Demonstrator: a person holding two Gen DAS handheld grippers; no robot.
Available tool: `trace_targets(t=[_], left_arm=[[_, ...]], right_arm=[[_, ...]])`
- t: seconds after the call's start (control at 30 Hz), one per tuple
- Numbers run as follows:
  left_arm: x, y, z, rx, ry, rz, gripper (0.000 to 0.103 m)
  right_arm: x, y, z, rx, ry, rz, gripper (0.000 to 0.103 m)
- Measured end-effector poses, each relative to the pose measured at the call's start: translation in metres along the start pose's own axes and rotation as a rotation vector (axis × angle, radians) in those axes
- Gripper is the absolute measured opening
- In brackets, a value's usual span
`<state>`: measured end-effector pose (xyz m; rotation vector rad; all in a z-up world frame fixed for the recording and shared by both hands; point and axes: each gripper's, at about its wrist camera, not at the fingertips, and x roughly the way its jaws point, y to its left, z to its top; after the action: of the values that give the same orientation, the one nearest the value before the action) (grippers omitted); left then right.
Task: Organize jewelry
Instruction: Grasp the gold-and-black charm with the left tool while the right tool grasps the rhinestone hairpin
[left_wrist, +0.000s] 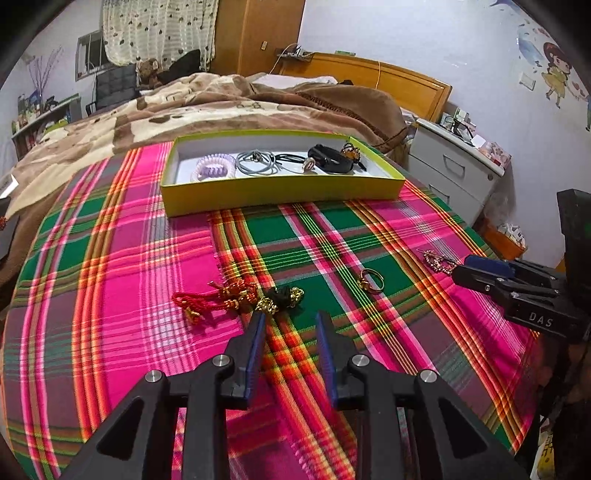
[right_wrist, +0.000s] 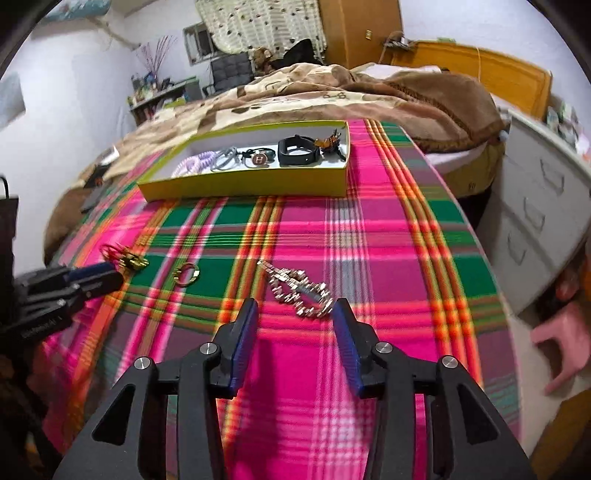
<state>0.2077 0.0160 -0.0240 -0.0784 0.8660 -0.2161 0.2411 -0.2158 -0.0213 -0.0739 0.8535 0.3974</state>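
1. Your left tool (left_wrist: 290, 317) points down at the plaid cloth (left_wrist: 129, 258) with its blue pads parted and nothing between them.
2. Just past its tips lies the red and gold beaded bracelet (left_wrist: 221, 295), with a dark, gold-trimmed piece (left_wrist: 284, 295) touching its right end. The left fingertip (left_wrist: 258, 321) is right at the edge of that dark piece; you cannot tell from this view whether it touches.
3. The gold ring (left_wrist: 371, 280) lies flat on a green square of the cloth, to the right of the bracelet and apart from it.
4. Your right tool (right_wrist: 293, 308) stands wide, holding nothing. The silver chain bracelet (right_wrist: 299, 291) lies on the cloth just ahead of the gap, its near end close to the right fingertip (right_wrist: 341, 310).
5. In the left wrist view the right tool comes in from the right edge, its tip close to that chain.
6. The yellow-green box (left_wrist: 280, 192) sits farther back on the cloth, well apart from both tools. Inside it, left to right: a purple coil hair tie (left_wrist: 214, 168), grey hair ties (left_wrist: 256, 162), a round charm (right_wrist: 259, 158) marked with an H, a black band (left_wrist: 330, 158) and an orange butterfly clip (left_wrist: 350, 151).
7. Behind the box lies a brown blanket (left_wrist: 221, 103) on the bed.
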Motion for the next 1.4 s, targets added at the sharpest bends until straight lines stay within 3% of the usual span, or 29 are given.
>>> trace_targets(t=[0.37,0.97,1.07,1.13,1.2,1.27,1.4], left_arm=[[0.011,-0.003,0.007,0.003,0.027,0.017,0.028],[0.026,-0.009,0.022,0.04,0.035,0.045,0.033],[0.027,-0.012,0.022,0.057,0.04,0.044,0.033],[0.028,-0.014,0.022,0.066,0.043,0.046,0.032],[0.028,-0.015,0.022,0.07,0.045,0.047,0.024],[0.028,-0.015,0.022,0.069,0.043,0.042,0.015],[0.026,-0.016,0.02,0.071,0.043,0.036,0.015]], right_arm=[[0.027,0.005,0.013,-0.13,0.071,-0.022,0.043],[0.026,0.004,0.013,-0.107,0.072,-0.021,0.043],[0.025,0.007,0.012,-0.114,0.07,-0.028,0.038],[0.025,0.01,0.011,-0.12,0.07,-0.041,0.038],[0.024,0.011,0.01,-0.12,0.069,-0.046,0.038],[0.023,0.012,0.01,-0.116,0.067,-0.039,0.026],[0.021,0.015,0.006,-0.116,0.065,-0.046,0.026]])
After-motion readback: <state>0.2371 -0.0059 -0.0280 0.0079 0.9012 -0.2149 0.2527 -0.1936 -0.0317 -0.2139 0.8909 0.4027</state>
